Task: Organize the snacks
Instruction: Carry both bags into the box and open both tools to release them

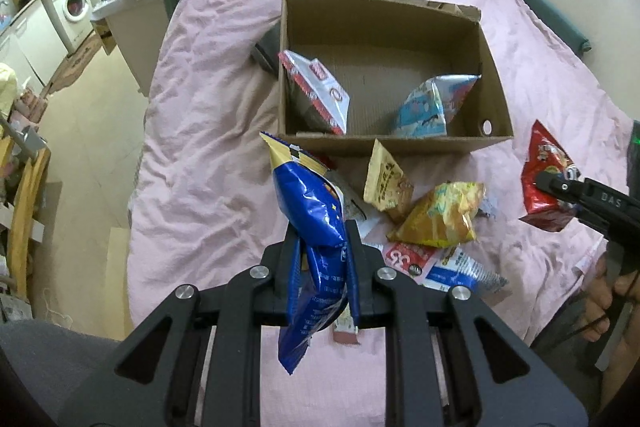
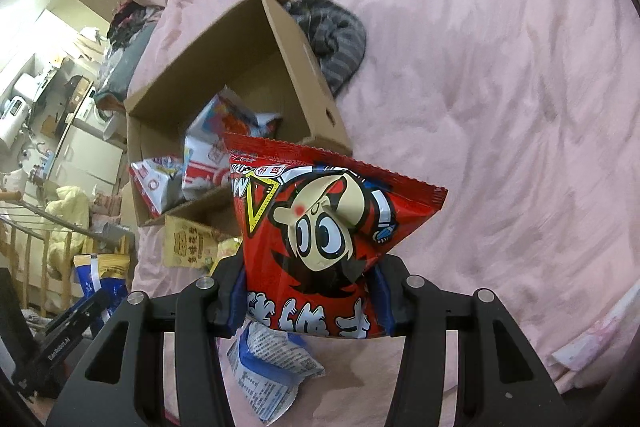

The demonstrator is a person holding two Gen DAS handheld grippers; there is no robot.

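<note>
Both tools clamped on snack bags above the pink bed
The left tool (image 1: 320, 247) pinches a blue snack bag (image 1: 310, 211); the right tool (image 2: 310, 291) grips a red cartoon snack bag (image 2: 328, 227). The cardboard box (image 1: 400, 143) at twelve o'clock holds two packets; a yellow snack bag (image 1: 440, 215) lies at its six o'clock

box (image 1: 384, 143) on bed (image 1: 208, 107) | two packets (image 1: 320, 95) inside | loose packets (image 1: 436, 215) before box
</note>
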